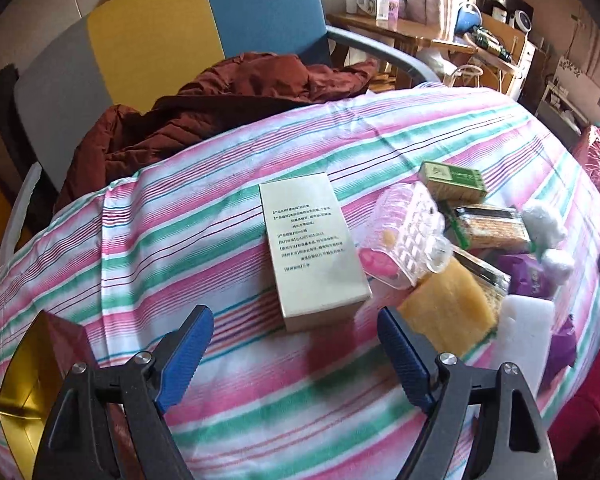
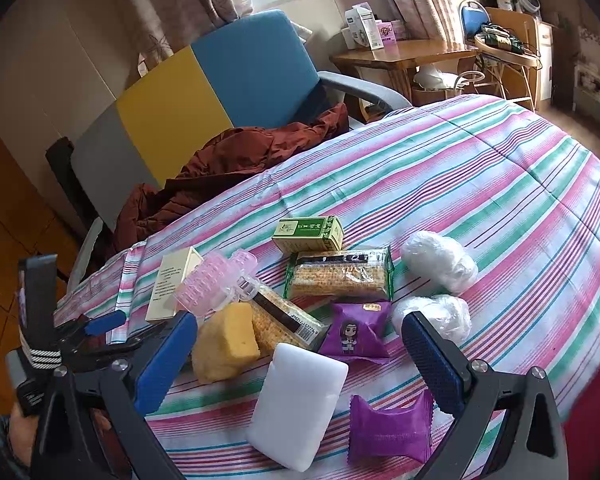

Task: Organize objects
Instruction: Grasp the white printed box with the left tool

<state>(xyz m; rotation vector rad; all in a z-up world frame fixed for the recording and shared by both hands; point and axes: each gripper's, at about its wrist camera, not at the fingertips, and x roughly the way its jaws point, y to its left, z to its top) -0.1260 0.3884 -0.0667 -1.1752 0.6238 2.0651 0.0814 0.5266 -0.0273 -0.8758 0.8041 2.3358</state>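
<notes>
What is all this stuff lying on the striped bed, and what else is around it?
Striped bedspread: one, pink, green and white, under everything.
Cream cardboard box: one, left of the pile, lying flat.
Clear plastic organiser case: one, with pink parts, beside the box.
Green cardboard box: one, far end of the pile.
Cracker packets: two, tan in clear wrap, mid pile.
Yellow sponge: one, near side.
White foam block: one, nearest.
Purple snack pouches: two, near right.
White plastic-wrapped bundles: two, right.
Rust-brown jacket: one, on the chair.
Blue, yellow and grey chair: one, behind the bed.
Left gripper: blue fingers, open.
Right gripper: blue fingers, open.
</notes>
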